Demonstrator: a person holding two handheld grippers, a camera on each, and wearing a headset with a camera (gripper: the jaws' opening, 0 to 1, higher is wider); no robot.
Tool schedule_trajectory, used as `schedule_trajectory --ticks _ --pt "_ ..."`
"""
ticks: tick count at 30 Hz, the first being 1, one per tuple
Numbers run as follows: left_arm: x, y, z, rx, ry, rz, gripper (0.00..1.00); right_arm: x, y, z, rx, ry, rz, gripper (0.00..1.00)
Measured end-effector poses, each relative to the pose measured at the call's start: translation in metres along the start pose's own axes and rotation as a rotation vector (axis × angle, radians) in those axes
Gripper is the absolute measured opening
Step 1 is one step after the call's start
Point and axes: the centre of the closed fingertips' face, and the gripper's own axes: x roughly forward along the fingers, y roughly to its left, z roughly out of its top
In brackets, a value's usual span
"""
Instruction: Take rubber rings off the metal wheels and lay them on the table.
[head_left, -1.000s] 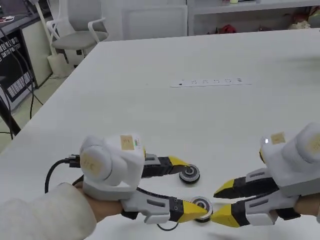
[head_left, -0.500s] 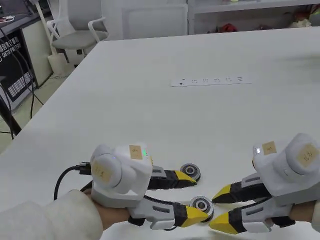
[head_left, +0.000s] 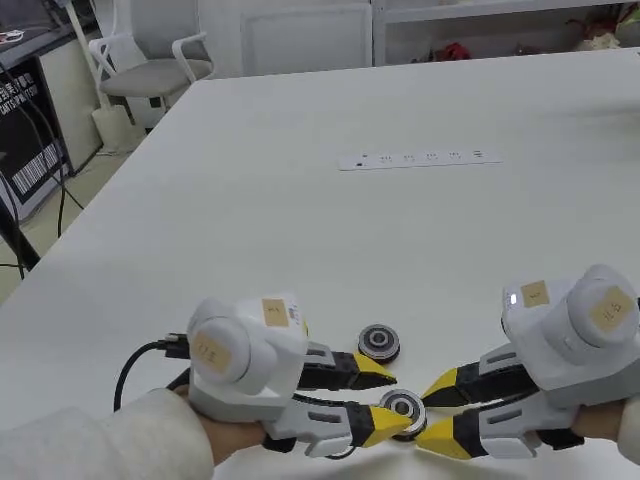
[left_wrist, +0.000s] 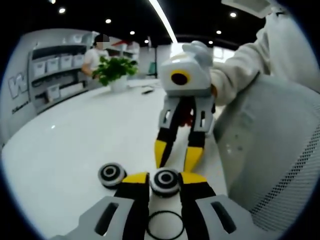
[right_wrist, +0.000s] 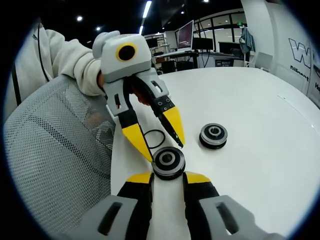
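Wheel (head_left: 404, 406) flat on the worktop (head_left: 300, 230) in the head view, between left tongs (head_left: 392, 398) and right tongs (head_left: 425, 418) facing tip to tip, with second wheel (head_left: 379, 341) just beyond. In the left gripper view, jaws part-open around the wheel, yellow tips close on both sides, actual clamping impossible to tell, black ring (left_wrist: 165, 225) lying loose between the jaws nearer in. In the right gripper view, jaws part-open and holding nothing, wheel just past the tips.

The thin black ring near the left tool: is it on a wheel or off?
Off: the ring lies flat and alone on the table.
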Motion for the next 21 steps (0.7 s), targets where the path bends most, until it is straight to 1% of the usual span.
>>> schedule_trajectory --ticks 4,7,8,10,15,21 --pt "0.0024 -0.0026 -0.0032 0.015 0.01 -0.018 0.2 -0.0004 -0.0015 0.0005 -0.005 -0.002 -0.007 0.19" --pt "0.0034 -0.0032 -0.0052 0.039 0.021 -0.021 0.16 -0.0007 -0.002 0.0005 -0.007 -0.003 -0.009 0.18" --pt "0.0037 -0.0036 -0.0056 0.039 0.025 -0.022 0.16 -0.0006 -0.002 0.0002 -0.007 -0.002 -0.009 0.18" --pt "0.0043 -0.0038 -0.0041 0.029 0.019 -0.022 0.16 -0.0003 -0.0022 -0.0002 -0.011 0.001 -0.009 0.17" --pt "0.0051 -0.0011 -0.0034 0.02 0.014 -0.015 0.15 -0.0002 -0.0026 -0.001 -0.013 0.005 -0.01 0.16" --pt "0.0054 -0.0019 -0.0034 0.015 0.011 -0.018 0.14 -0.0011 -0.0035 -0.0024 -0.009 0.011 -0.013 0.13"
